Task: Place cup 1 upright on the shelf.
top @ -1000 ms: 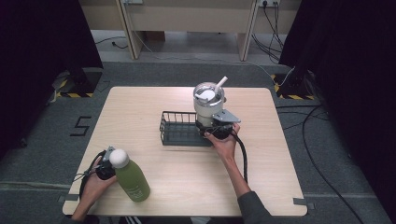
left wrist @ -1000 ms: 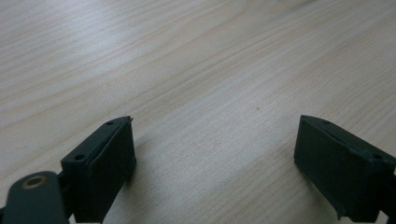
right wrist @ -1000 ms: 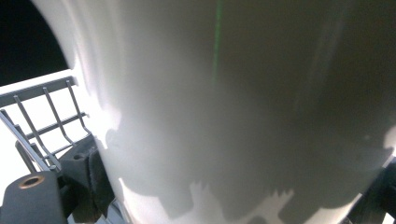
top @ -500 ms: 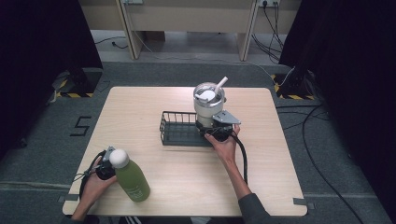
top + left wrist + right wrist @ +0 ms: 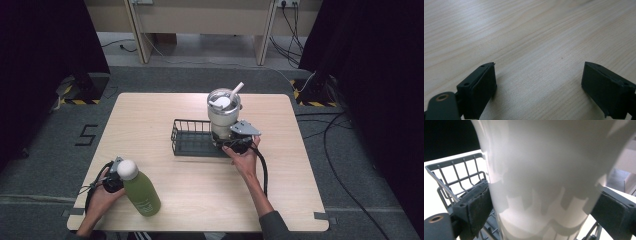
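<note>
R gripper (image 5: 231,142) jaws clamp tumbler (image 5: 223,114) in basket (image 5: 186,142) at right; L gripper (image 5: 539,87) jaws open by green bottle (image 5: 141,192), near left.

surface: wooden table (image 5: 165,115); on it: black wire basket (image 5: 192,138) centre-right; green bottle (image 5: 140,192) near-left corner

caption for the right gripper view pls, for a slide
Right gripper with its jaws closed on a steel tumbler standing in a wire basket.
</note>
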A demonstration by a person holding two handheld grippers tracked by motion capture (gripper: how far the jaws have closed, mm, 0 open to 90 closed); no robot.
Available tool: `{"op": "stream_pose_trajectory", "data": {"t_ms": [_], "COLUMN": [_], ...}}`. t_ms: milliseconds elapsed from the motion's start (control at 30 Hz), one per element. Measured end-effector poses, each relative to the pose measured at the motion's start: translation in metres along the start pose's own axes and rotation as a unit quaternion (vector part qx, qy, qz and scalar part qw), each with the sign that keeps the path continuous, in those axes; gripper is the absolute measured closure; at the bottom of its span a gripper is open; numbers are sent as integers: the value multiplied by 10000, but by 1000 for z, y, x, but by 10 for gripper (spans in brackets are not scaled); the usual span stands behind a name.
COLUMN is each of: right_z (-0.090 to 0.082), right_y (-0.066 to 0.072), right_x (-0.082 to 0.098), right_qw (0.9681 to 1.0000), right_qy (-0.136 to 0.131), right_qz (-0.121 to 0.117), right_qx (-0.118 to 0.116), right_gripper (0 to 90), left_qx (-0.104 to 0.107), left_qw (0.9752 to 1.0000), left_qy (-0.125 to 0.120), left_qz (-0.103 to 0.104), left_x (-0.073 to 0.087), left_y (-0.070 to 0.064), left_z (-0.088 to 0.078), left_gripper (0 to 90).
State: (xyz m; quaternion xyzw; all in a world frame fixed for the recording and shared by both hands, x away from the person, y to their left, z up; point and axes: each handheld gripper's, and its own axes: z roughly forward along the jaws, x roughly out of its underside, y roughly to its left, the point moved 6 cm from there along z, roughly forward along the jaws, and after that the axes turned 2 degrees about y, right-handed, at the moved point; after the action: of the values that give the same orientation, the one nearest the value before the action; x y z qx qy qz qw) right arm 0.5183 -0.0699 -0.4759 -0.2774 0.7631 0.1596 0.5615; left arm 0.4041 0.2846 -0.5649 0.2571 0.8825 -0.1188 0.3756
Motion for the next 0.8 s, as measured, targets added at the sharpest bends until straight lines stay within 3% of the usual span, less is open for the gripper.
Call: {"op": "stream_pose_trajectory", "data": {"t_ms": [800], "right_z": [-41], "right_y": [1], "right_x": [1], "right_qw": [9998], "right_qy": [-166], "right_qz": [88], "right_qx": [-113], "right_gripper": [148], "left_qx": [-1], "left_qw": [10000], "left_qy": [1], "left_qz": [2], "left_x": [0], "left_y": [0], "left_z": [0], "left_gripper": [118]}}
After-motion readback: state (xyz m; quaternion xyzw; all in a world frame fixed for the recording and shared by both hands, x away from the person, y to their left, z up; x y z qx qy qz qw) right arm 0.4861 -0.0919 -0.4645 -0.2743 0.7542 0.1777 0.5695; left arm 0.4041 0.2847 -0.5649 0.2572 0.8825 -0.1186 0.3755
